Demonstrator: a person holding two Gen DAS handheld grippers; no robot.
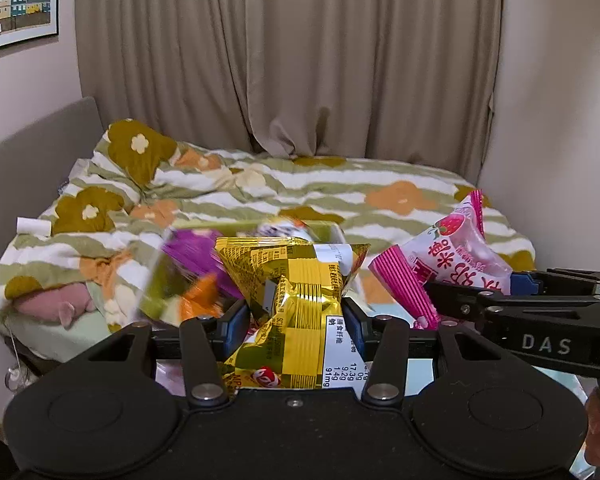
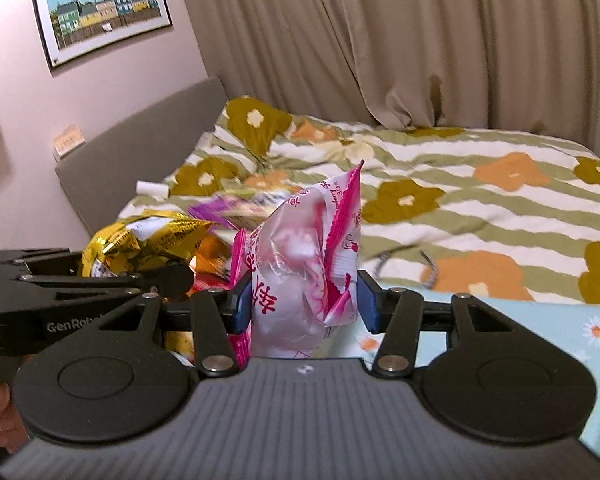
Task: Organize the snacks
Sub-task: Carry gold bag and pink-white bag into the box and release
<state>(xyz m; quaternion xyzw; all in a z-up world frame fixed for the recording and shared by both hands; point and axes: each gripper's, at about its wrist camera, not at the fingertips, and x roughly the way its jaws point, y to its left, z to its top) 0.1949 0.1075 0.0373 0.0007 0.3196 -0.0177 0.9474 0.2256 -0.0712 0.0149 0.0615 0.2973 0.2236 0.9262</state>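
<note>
Box (image 1: 332,236) w/ purple pack (image 1: 196,256)

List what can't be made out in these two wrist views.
- Left wrist view: purple and orange packets behind the gold snack packet, motion-blurred; print unreadable.
- Right wrist view: same pile blurred, partly hidden by the pink strawberry packet.
- Container under the pile: only a rim shows.

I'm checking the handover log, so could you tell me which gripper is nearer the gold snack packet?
Left. The left gripper is shut on the gold snack packet; the right gripper holds the pink packet alongside it.
</note>
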